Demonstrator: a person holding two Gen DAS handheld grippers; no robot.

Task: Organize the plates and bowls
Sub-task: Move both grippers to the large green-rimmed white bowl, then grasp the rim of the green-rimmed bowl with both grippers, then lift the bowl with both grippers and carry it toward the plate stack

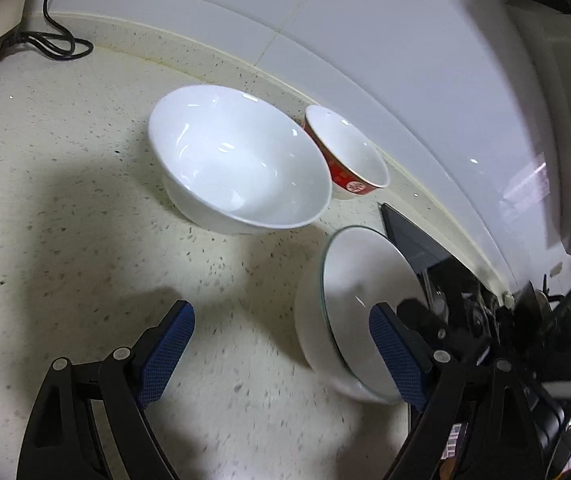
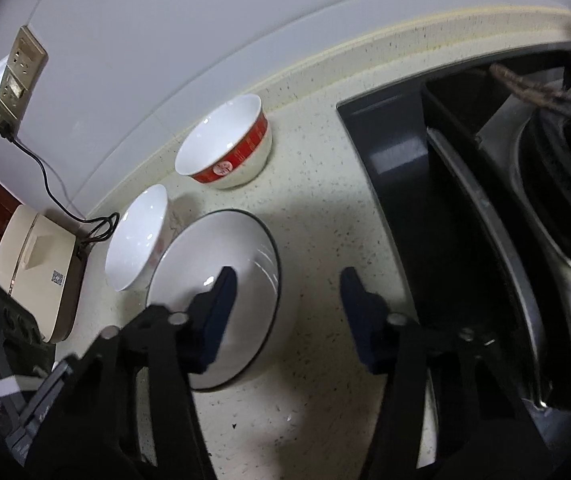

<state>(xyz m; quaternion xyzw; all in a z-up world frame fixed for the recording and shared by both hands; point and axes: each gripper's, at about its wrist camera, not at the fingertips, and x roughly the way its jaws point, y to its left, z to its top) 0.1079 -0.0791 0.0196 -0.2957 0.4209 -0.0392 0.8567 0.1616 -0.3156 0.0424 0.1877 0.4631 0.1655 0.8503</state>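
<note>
Right gripper (image 2: 285,316) hangs open, its left finger over the dark-rimmed bowl (image 2: 245,264), gripping nothing.

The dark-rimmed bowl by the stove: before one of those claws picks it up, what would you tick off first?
1. Right gripper open: ok.
2. Rim of the dark-rimmed bowl between its jaws, one finger over the inside, one outside: ok.
3. Pads already touching the rim: cannot tell.
4. Bowl empty and upright: ok.
5. Left gripper open, holding nothing: ok.
6. Gap between this bowl and the large white bowl: cannot tell; they overlap in the right wrist view.
</note>
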